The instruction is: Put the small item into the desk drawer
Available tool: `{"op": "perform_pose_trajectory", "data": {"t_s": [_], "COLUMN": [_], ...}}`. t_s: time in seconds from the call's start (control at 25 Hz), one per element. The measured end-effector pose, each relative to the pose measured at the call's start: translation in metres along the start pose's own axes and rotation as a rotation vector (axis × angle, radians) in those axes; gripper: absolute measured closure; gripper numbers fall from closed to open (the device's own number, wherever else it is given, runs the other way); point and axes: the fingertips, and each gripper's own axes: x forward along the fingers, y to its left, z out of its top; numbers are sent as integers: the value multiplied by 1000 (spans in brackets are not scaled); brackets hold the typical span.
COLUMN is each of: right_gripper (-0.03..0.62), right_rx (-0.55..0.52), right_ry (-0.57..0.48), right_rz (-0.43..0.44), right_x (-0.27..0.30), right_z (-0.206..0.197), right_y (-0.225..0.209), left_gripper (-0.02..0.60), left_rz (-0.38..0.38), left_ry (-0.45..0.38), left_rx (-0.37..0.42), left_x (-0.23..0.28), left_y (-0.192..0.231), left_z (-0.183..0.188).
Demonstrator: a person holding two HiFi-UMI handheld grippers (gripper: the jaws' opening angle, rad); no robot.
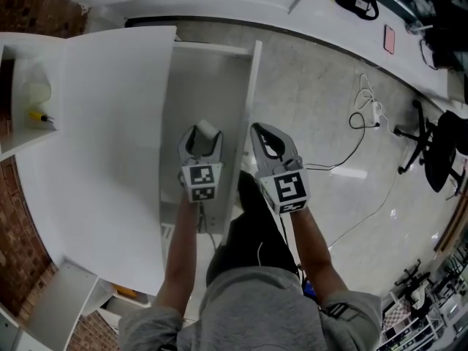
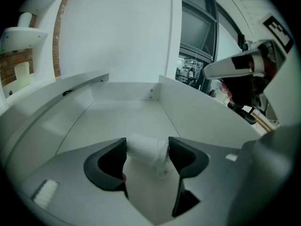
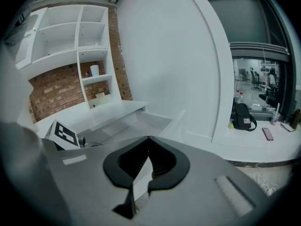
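Note:
The small item is a white roll (image 2: 146,149), held crosswise with my left gripper (image 2: 146,153) shut on it. In the head view that roll (image 1: 207,130) and the left gripper (image 1: 203,134) hang inside the open white desk drawer (image 1: 189,79), above its floor (image 2: 117,119). My right gripper (image 1: 262,131) is just right of the drawer's side wall (image 1: 251,86), over the floor. Its jaws meet at the tips in the right gripper view (image 3: 147,140), shut with nothing between them.
The white desk top (image 1: 102,123) lies left of the drawer, with a shelf unit (image 1: 29,101) beyond it holding a yellow item. On the floor to the right are cables (image 1: 365,108) and an office chair (image 1: 439,152). A black bag (image 3: 243,116) stands on a far counter.

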Motion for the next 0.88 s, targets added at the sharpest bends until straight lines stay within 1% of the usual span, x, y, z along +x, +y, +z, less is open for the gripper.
{"op": "perform_pose_trajectory", "data": {"t_s": [0.6, 0.88], "right_gripper": [591, 591], "right_rx": [5, -2], "right_ry": [-5, -27], "right_rz": [10, 18], "right_x": [4, -4], "right_z": [5, 15], "right_y": [-2, 4], "left_gripper": [279, 279], "left_rz": [0, 24], "left_ry": [6, -33], "left_rx": [-9, 1], "left_x": [1, -16], "left_y": [-1, 2], "left_z": [-2, 13]}}
